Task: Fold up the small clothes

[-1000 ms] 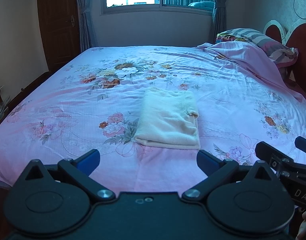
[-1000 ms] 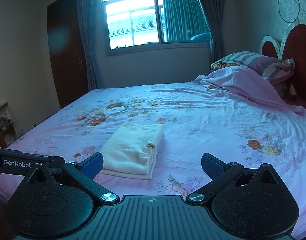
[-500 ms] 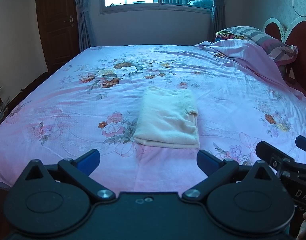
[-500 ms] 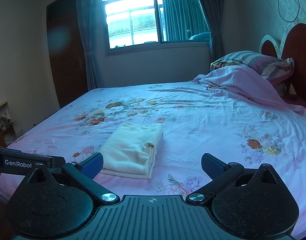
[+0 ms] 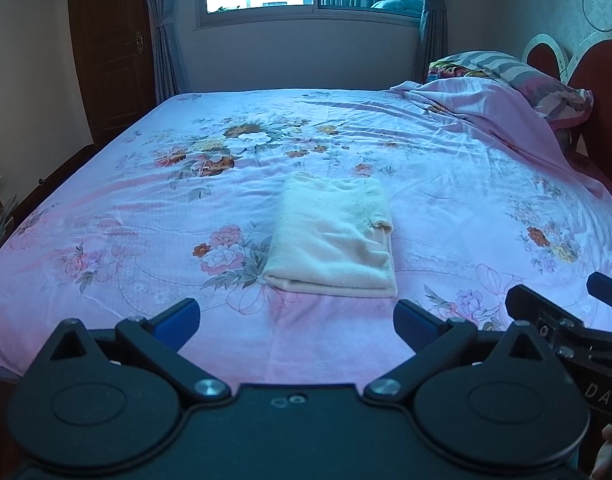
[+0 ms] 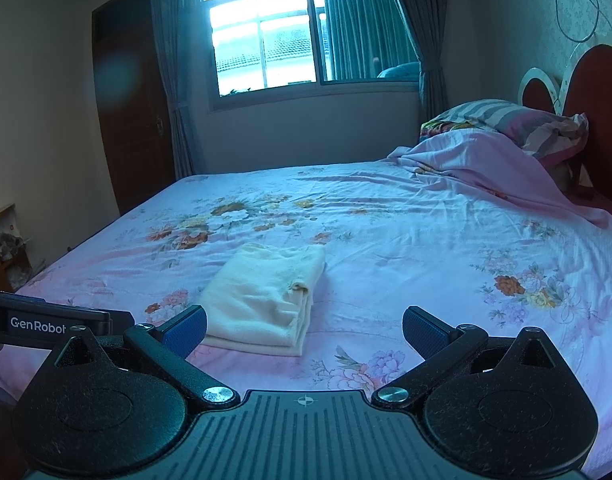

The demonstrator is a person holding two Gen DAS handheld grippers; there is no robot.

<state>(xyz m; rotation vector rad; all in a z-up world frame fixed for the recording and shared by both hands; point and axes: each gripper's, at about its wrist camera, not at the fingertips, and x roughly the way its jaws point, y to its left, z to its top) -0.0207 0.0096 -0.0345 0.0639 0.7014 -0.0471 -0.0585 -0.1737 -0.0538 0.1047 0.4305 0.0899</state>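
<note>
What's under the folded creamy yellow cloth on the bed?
The folded cream-yellow cloth lies on the pink flowered bedsheet, which shows all around it. Printed flowers peek out at its left edge. The part of the sheet right beneath it is covered, so nothing there can be seen.

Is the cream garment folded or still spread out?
Folded: the cream garment lies as a compact rectangle, stacked layers showing along its near edge.

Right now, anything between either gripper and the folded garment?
Nothing visible. Only bare floral bedsheet lies between the open left gripper, the open right gripper and the folded cream garment.
</note>
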